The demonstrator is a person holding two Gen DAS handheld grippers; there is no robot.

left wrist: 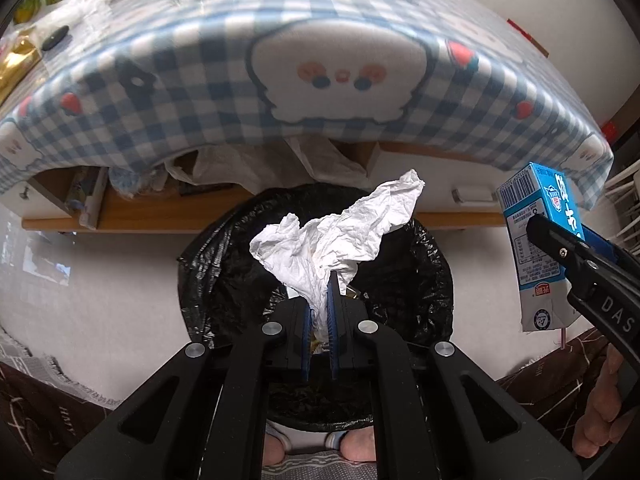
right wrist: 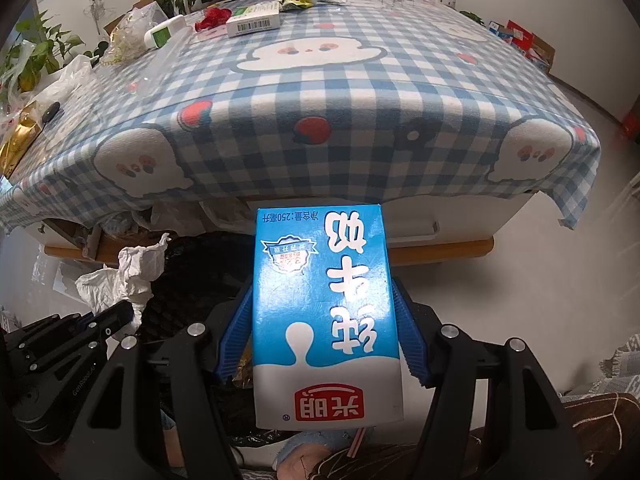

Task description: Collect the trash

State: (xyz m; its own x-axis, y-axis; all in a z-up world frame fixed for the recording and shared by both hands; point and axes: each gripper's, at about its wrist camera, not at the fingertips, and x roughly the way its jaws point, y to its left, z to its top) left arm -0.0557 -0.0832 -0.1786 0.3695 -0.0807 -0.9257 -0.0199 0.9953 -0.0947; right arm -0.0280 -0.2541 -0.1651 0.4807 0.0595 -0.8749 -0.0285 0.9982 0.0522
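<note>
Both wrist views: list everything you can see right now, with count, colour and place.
Tissue: one, white, crumpled, above the bin.
Milk carton: one, blue and white, upside down.
Bin: one, black liner, on the floor before the table.
Tablecloth: one, blue-white check, covering the table.
Flat box: one, white, far side of the table.
Plants: several, green, far left.
Left gripper: shut on the tissue.
Right gripper: shut on the milk carton.

The milk carton (right wrist: 326, 316) hides most of the black-lined bin (right wrist: 192, 280) in the right wrist view, its straw (right wrist: 357, 442) mostly covered, while crumpled paper (left wrist: 336, 236) covers the bin's inside in the left wrist view, and the tabletop (left wrist: 304, 60) looks blurred there, far items cut off.
</note>
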